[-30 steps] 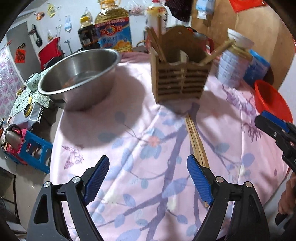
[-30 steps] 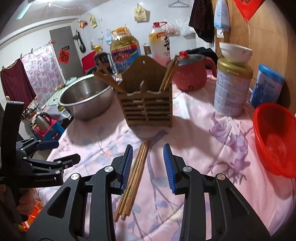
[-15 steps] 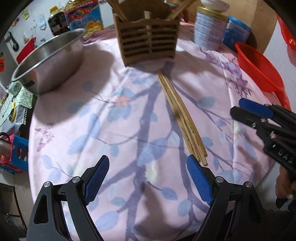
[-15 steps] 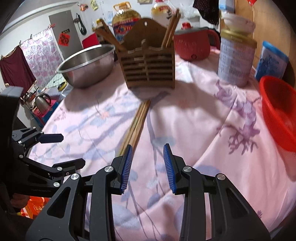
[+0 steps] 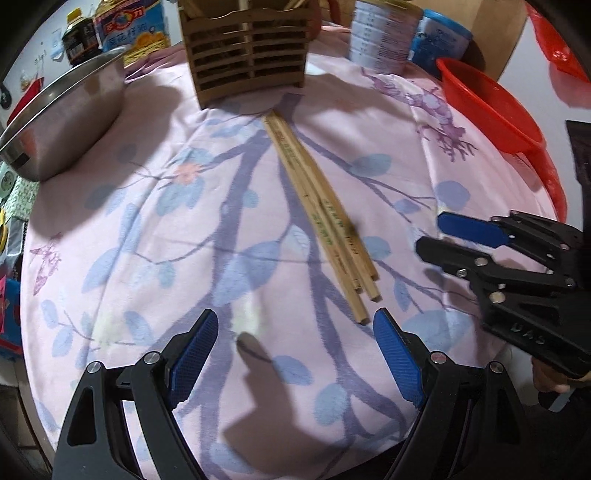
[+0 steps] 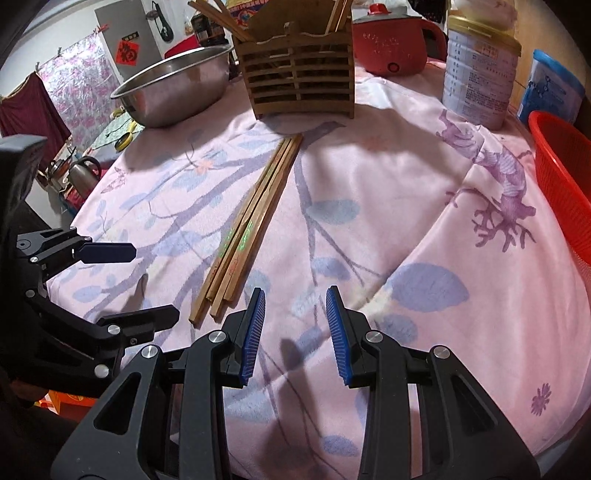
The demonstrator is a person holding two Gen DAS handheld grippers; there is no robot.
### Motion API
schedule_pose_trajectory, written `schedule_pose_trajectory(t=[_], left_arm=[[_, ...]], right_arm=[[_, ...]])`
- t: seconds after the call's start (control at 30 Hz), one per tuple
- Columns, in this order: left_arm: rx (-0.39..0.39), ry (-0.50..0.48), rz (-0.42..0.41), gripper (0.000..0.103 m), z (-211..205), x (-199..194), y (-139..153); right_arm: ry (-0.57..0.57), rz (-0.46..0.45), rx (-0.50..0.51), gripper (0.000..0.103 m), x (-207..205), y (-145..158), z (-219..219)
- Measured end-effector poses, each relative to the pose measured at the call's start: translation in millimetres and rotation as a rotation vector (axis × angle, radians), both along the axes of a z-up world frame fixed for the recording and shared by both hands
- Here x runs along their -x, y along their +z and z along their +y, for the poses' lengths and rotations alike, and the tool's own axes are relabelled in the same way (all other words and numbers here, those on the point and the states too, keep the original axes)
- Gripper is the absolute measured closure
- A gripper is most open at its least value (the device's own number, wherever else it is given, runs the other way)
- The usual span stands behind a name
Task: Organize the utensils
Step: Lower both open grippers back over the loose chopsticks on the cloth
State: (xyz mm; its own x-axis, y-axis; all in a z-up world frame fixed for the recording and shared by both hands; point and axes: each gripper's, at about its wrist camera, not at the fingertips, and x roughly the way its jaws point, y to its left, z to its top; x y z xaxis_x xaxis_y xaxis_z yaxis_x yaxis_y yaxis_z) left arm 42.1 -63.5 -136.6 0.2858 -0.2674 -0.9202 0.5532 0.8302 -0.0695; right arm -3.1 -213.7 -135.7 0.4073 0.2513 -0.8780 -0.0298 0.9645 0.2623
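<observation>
I'm over the table with both grippers empty: my left gripper (image 5: 293,349) has its jaws wide apart, my right gripper (image 6: 295,332) stands partly apart, nothing between either pair. The chopsticks (image 5: 319,218) lie in a tight bundle on the pink floral cloth (image 5: 147,221), running from the foot of the wooden slatted holder (image 5: 247,51) at twelve o'clock down toward my left gripper, near ends just off its right pad at about one o'clock. They look light, stiff and thin, likely to roll or fan apart, so I'd judge a pinch across the whole bundle near the blunt ends safest. Green and reddish printing runs along the sticks, too small to read. The oil bottle (image 5: 129,29) and milk-powder tin (image 6: 480,81) carry labels I can't make out.
</observation>
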Motion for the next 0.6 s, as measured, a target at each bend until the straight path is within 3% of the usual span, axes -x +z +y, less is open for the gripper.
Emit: schedule_pose_trajectory(t=[0.2, 0.43, 0.6], left_arm=[[-0.030, -0.028, -0.012, 0.018, -11.5, 3.6, -10.7], [-0.069, 0.023, -0.038, 0.016, -3.4, -4.2, -19.5], [-0.074, 0.143, -0.030, 0.013, 25.3, -22.1, -20.6]], right_arm=[[0.009, 0.005, -0.004, 0.067, 2.0, -3.1, 3.7], [0.017, 0.004, -0.002, 0.067, 2.2, -3.3, 5.6], [0.036, -0.006, -0.010, 0.067, 0.9, -2.8, 10.5]])
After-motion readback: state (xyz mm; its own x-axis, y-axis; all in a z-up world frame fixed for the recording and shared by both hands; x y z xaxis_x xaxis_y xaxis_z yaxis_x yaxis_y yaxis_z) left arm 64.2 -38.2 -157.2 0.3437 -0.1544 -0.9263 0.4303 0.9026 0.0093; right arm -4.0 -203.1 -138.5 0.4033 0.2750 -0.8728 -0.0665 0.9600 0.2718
